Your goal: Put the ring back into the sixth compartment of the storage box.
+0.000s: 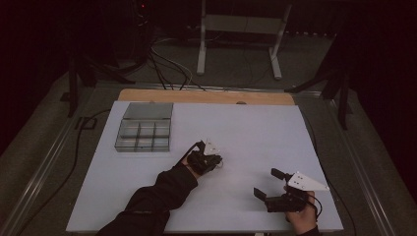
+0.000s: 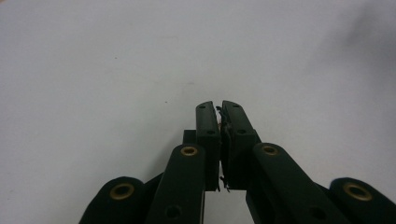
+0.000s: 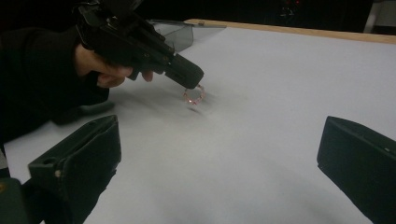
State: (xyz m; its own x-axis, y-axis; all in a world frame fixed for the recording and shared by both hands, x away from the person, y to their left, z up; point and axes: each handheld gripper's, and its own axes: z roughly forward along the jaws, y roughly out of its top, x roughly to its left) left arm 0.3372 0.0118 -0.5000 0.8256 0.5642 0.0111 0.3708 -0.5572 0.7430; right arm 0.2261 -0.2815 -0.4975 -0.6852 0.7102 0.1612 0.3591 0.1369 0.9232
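**Left tongs pinching a small ring, right tongs wide**

Your left tongs point(image 3: 195, 91) hold a small clear ring point(image 3: 194, 95) at their tips, just above the white desk point(image 1: 255, 128). Your right tongs point(image 1: 266, 183) gape wide near the desk's front edge. The compartment box point(image 1: 144, 129) sits far left, well apart.

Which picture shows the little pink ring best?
The right gripper view: the ring hangs clear from the left gripper, above the table. The left gripper view gives a sliver between shut jaws; the high view a faint speck.
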